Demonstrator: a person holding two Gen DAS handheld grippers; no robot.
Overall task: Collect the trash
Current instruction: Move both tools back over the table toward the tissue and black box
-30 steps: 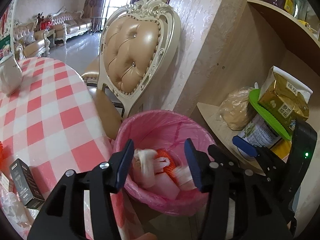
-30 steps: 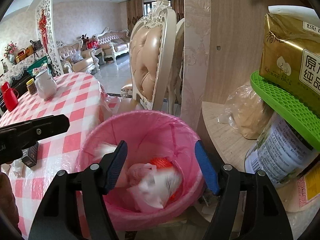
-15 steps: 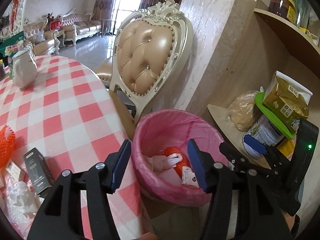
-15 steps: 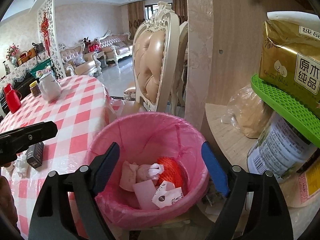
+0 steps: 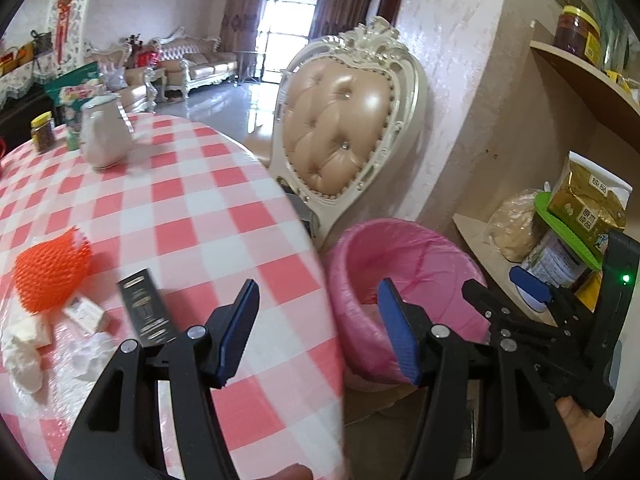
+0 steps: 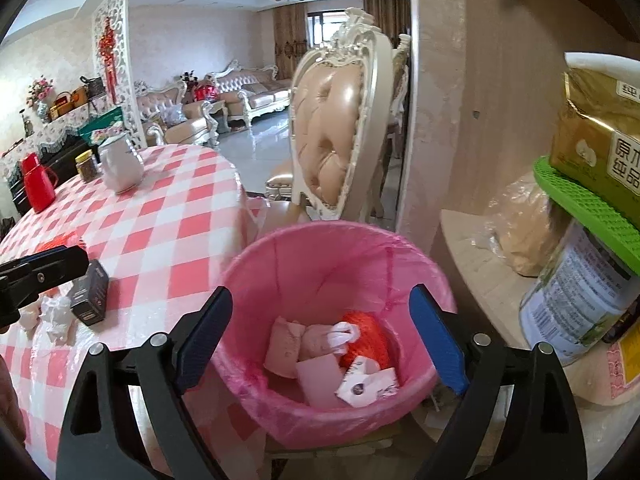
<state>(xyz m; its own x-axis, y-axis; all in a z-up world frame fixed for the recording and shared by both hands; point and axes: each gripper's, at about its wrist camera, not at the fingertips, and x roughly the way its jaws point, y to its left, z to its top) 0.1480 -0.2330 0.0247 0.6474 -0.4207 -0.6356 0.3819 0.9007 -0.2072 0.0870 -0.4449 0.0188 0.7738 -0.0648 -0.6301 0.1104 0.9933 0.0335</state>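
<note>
A bin with a pink liner (image 6: pixel 336 264) stands beside the checked table (image 5: pixel 192 216); it holds an orange foam net (image 6: pixel 366 336), paper scraps and wrappers. My right gripper (image 6: pixel 320 332) is open and empty above the bin's front rim. My left gripper (image 5: pixel 320 320) is open and empty over the table's right edge, with the bin (image 5: pixel 404 256) to its right. On the table lie an orange foam net (image 5: pixel 52 272), a black box (image 5: pixel 146 308), a small carton (image 5: pixel 86 314) and crumpled white tissue (image 5: pixel 24 348). The black box also shows in the right wrist view (image 6: pixel 90 296).
A cream padded chair (image 5: pixel 348 136) stands behind the bin. A wooden shelf (image 6: pixel 472 256) on the right holds a tin (image 6: pixel 576 300), a green mat (image 6: pixel 588 204), a gold pack and a bagged lump. A white jug (image 5: pixel 104 140), a jar and a red flask (image 6: pixel 36 184) stand far on the table.
The trash dropped from the grippers has settled in the bin. My left gripper has swung left, from over the bin to over the table edge. My right gripper has drawn back a little.
</note>
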